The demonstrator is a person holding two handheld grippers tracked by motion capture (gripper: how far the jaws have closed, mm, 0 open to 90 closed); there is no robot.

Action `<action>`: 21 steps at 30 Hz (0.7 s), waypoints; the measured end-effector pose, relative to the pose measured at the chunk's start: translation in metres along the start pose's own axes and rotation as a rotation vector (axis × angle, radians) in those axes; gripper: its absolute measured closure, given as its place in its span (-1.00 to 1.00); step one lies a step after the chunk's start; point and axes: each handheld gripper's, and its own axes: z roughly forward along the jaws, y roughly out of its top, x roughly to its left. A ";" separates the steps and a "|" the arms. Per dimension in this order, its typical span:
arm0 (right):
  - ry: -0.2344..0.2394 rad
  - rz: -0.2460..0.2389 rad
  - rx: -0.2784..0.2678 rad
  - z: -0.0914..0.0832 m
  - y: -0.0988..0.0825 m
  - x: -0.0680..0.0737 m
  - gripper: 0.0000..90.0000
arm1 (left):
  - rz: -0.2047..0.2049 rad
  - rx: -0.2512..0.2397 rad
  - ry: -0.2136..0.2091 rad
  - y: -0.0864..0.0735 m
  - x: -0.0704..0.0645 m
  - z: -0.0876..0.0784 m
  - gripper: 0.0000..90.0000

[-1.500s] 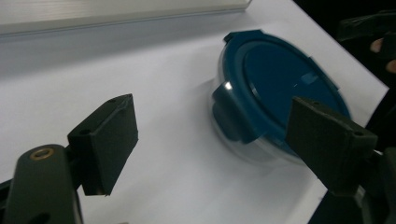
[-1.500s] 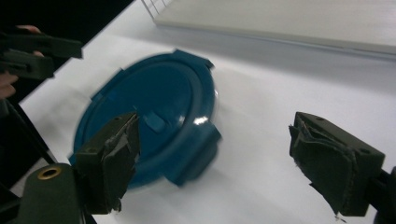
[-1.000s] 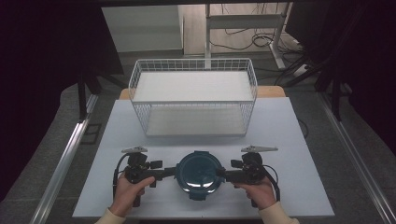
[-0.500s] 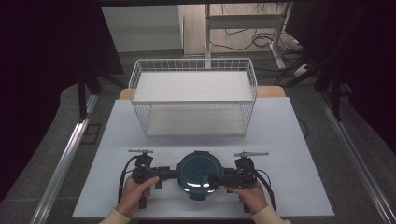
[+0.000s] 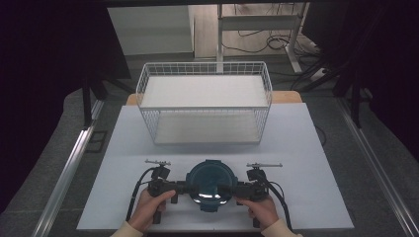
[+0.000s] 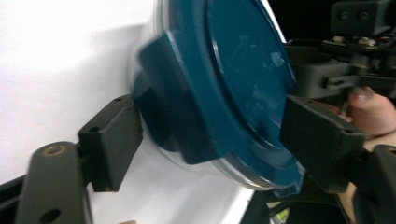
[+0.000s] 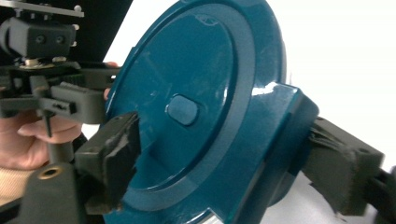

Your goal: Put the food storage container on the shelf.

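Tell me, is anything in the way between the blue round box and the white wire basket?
Nothing visible is. The blue round box sits between the left gripper and right gripper, and only bare white table lies between it and the wire basket.

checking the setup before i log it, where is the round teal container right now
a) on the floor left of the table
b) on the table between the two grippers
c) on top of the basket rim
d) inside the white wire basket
b: the high view shows the round teal container on the white table, with the left gripper and right gripper at its two sides, nearer the person than the wire basket.
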 end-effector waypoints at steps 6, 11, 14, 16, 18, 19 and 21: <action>0.023 0.048 -0.001 -0.001 -0.001 -0.005 -0.50 | -0.027 -0.010 0.019 -0.001 -0.002 0.001 -0.45; 0.020 0.058 0.005 -0.002 -0.001 -0.005 -0.46 | -0.046 -0.011 0.004 -0.002 0.000 0.000 -0.40; 0.022 0.090 -0.004 -0.005 -0.001 -0.006 -0.36 | -0.050 -0.017 -0.006 -0.002 -0.001 -0.002 -0.33; 0.029 0.099 -0.017 -0.007 -0.002 -0.006 -0.30 | -0.043 -0.020 -0.003 -0.003 -0.003 -0.003 -0.30; 0.031 0.101 -0.026 -0.010 -0.002 -0.005 -0.26 | -0.037 -0.027 -0.001 -0.004 -0.005 -0.005 -0.26; 0.031 0.100 -0.029 -0.011 -0.003 -0.004 -0.24 | -0.030 -0.027 0.000 -0.004 -0.006 -0.006 -0.24; 0.032 0.093 -0.037 -0.013 -0.003 -0.002 -0.20 | -0.021 -0.036 0.005 -0.005 -0.008 -0.008 -0.20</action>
